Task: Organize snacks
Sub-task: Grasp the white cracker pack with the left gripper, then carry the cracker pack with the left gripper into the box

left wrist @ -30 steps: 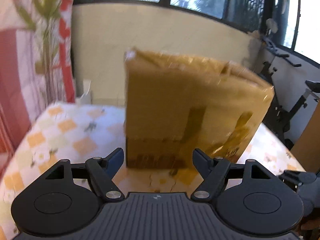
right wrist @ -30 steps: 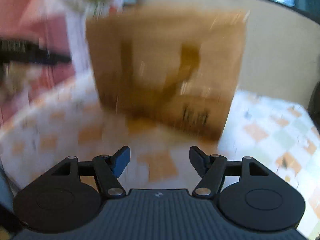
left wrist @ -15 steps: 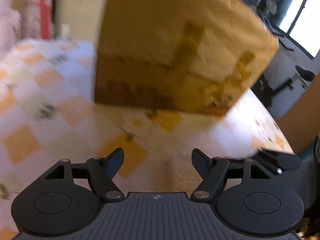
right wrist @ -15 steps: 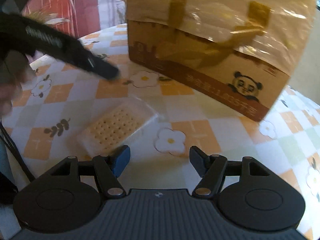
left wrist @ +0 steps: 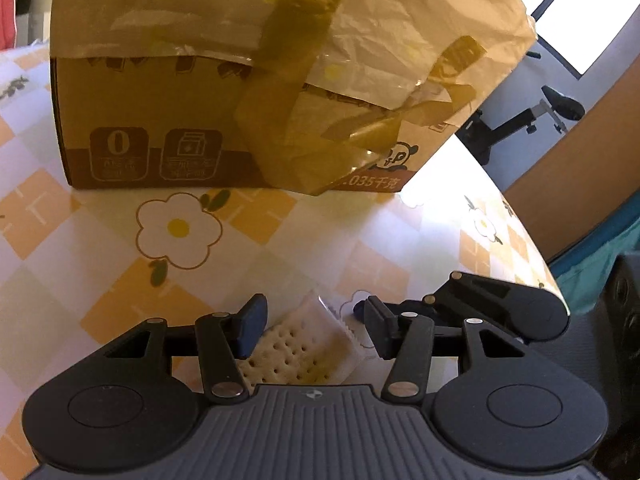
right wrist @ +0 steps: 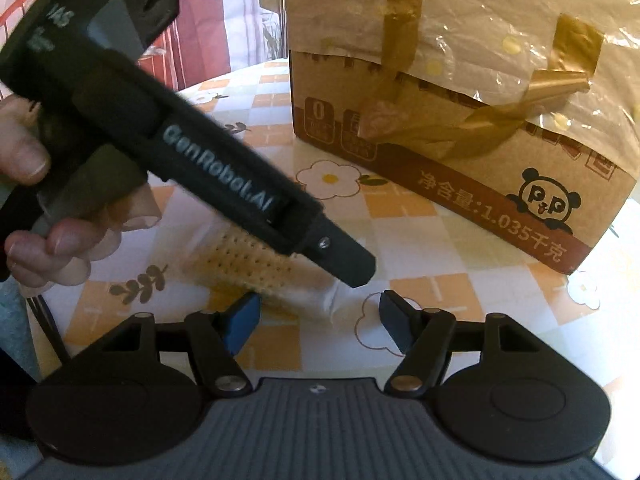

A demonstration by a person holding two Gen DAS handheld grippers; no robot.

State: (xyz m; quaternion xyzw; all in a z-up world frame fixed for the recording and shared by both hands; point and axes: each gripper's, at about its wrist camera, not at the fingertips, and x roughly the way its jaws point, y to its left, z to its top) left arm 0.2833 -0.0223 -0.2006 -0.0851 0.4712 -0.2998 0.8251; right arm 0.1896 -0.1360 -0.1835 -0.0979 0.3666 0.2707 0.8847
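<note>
Jaws of left gripper closing around cracker pack, tilted down.

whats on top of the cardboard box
A crinkled plastic sheet drapes over the cardboard box, fastened with gold tape. The sheet hides the box's top and contents.

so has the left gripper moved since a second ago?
Yes. The left gripper has come down and in toward the table: the box now fills the view, the cracker pack lies between its closing jaws.
</note>
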